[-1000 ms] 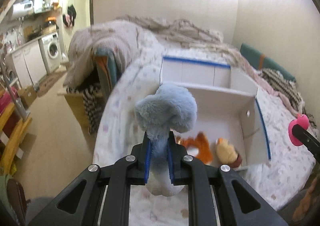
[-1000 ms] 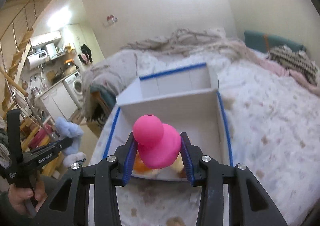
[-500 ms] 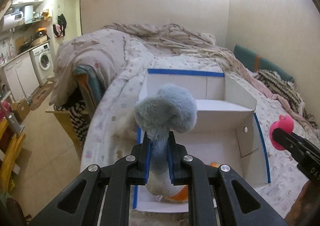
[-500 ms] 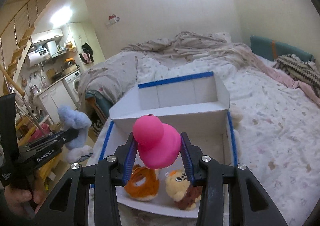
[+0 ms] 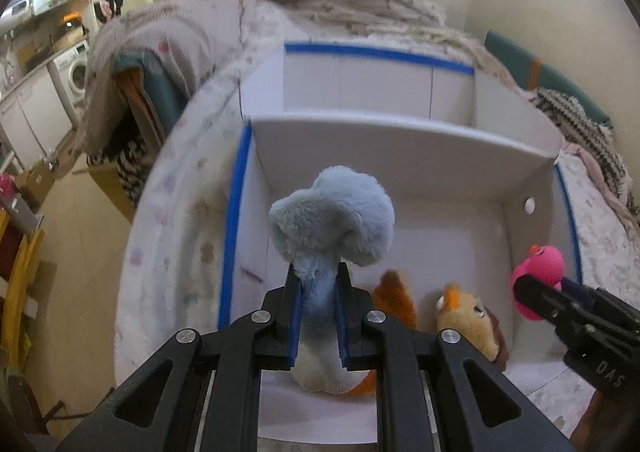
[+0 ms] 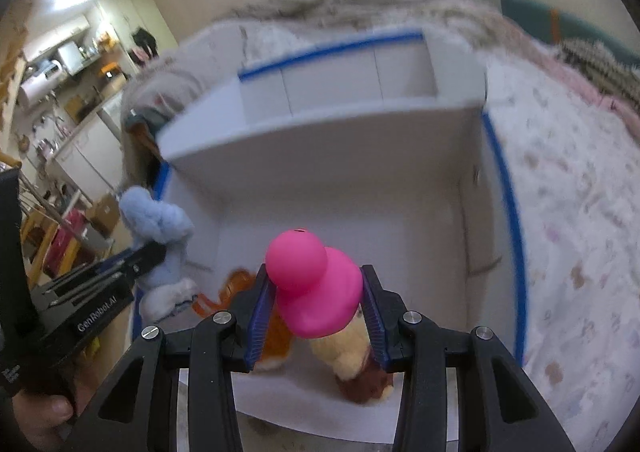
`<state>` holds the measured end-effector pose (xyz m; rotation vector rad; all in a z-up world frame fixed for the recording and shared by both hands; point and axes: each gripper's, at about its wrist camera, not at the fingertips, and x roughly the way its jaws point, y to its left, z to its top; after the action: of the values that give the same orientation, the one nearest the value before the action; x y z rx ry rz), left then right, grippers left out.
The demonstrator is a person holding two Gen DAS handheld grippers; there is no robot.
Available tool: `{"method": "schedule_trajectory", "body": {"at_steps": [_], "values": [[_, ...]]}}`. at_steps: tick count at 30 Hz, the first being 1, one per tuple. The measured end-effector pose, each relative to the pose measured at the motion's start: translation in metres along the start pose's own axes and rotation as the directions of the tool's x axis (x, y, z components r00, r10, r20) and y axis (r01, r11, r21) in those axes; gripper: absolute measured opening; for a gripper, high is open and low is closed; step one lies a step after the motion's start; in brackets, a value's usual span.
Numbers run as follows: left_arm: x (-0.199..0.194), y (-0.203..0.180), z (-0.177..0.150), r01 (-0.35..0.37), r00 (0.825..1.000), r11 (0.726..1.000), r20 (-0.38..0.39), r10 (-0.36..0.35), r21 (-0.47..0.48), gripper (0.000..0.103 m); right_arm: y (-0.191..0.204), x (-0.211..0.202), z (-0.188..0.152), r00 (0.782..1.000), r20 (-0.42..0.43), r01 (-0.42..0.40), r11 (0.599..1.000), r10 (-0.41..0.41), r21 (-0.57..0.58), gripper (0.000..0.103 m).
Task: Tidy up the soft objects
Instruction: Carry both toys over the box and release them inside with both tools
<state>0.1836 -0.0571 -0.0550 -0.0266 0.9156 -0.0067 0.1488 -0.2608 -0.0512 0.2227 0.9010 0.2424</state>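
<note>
Left gripper [image 5: 318, 312] pinched tight on the thin lower body of a blue plush [image 5: 334, 224], fluffy head bulging above the blue pads, held over the left side of the white box's [image 5: 400, 140] near compartment. On the box floor, an orange plush [image 5: 396, 302] and a yellow plush [image 5: 468, 316] side by side. Right gripper [image 6: 316, 304] clamped on a pink rubber duck [image 6: 314, 288], poised over those two plushes.

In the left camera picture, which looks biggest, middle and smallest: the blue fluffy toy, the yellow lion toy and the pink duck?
1. Blue fluffy toy, though it is nearest the camera.
2. Yellow lion toy.
3. Pink duck, partly hidden by the right tongs.
</note>
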Motion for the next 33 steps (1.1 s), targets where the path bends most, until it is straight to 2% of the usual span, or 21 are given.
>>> {"method": "schedule_trajectory", "body": {"at_steps": [4,7,12,19,23,25,26,27,31,33], "values": [[0.016,-0.002,-0.01,-0.012,0.999,1.0,-0.038,0.013,0.024,0.013,-0.011,0.026,-0.009,0.994,-0.11,-0.022,0.999,0.028,0.048,0.044],[0.031,-0.006,-0.017,0.002,0.996,0.999,-0.091,0.002,0.042,0.013,-0.015,0.037,-0.013,0.988,-0.152,0.004,0.999,0.003,0.043,0.044],[0.044,-0.008,-0.023,-0.025,0.991,0.998,-0.128,0.032,0.06,0.013,-0.015,0.047,-0.019,0.98,-0.196,0.028,0.999,-0.021,0.033,0.044],[0.047,-0.011,-0.021,-0.048,0.986,0.998,-0.158,0.055,0.049,0.014,-0.012,0.055,-0.019,0.976,-0.216,0.043,0.999,-0.04,0.012,0.044],[0.044,-0.011,-0.021,-0.044,0.986,0.998,-0.161,0.051,0.047,0.016,-0.017,0.048,-0.015,0.983,-0.181,0.001,0.998,0.01,0.061,0.047],[0.041,-0.012,-0.021,-0.032,0.985,0.998,-0.167,0.04,0.052,0.021,-0.019,0.04,-0.012,0.989,-0.144,-0.017,0.997,0.028,0.075,0.07],[0.039,-0.012,-0.021,-0.027,0.985,0.998,-0.168,0.035,0.052,0.023,-0.019,0.036,-0.011,0.991,-0.125,-0.028,0.996,0.038,0.081,0.072],[0.037,-0.012,-0.021,-0.021,0.986,0.998,-0.167,0.029,0.052,0.031,-0.019,0.034,-0.009,0.993,-0.109,-0.04,0.995,0.05,0.088,0.075],[0.017,-0.016,-0.022,-0.017,0.992,0.998,-0.12,0.023,0.056,0.074,-0.017,0.025,-0.006,0.995,-0.069,-0.071,0.992,0.078,0.101,0.087],[0.01,-0.016,-0.022,-0.018,0.995,0.998,-0.097,0.023,0.054,0.074,-0.017,0.023,-0.005,0.994,-0.06,-0.081,0.991,0.088,0.103,0.092]]}}
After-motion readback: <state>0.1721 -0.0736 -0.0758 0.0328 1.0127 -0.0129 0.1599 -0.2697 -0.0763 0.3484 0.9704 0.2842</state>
